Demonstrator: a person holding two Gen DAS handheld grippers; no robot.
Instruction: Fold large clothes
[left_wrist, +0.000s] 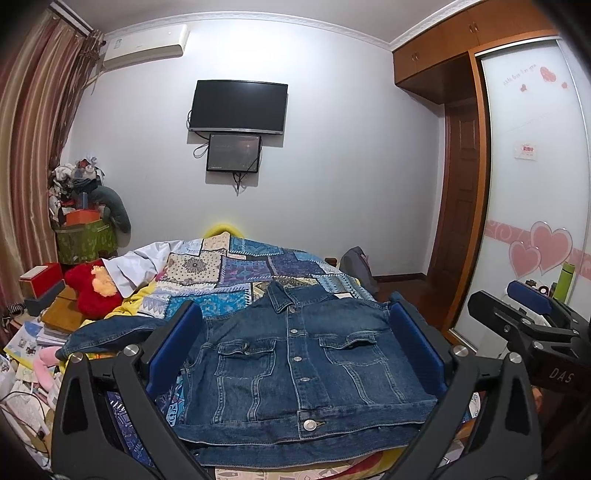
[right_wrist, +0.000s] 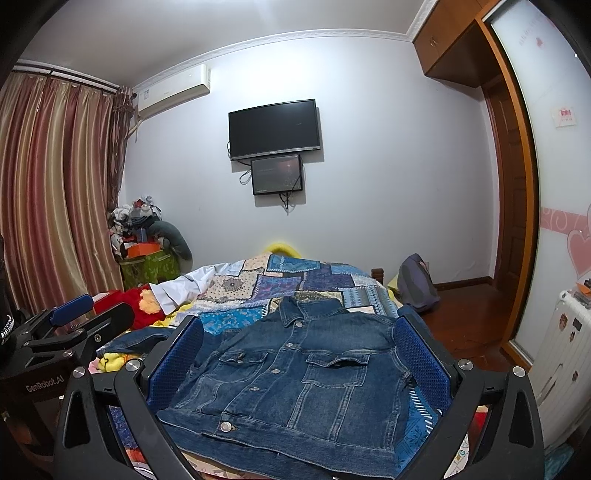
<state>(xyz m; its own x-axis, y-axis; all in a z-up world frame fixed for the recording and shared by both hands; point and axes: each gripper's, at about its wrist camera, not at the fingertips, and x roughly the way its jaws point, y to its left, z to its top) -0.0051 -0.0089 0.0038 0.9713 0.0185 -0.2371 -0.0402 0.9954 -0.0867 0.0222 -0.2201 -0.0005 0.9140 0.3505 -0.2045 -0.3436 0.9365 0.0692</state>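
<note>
Both tongs are held apart, empty: left gripper (left_wrist: 295, 343) and right gripper (right_wrist: 301, 354) hover above one denim jacket (left_wrist: 299, 362), laid flat and buttoned on the patchwork quilt (left_wrist: 258, 266), its hem at the near bed edge. One sleeve (left_wrist: 110, 332) is spread left. "GenRobot.AI" is read on the left gripper in the right view.

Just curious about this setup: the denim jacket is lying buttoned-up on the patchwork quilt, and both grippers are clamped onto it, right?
Not quite. In both wrist views the left gripper and right gripper are open, holding nothing. The denim jacket does lie buttoned on the patchwork quilt.
</note>
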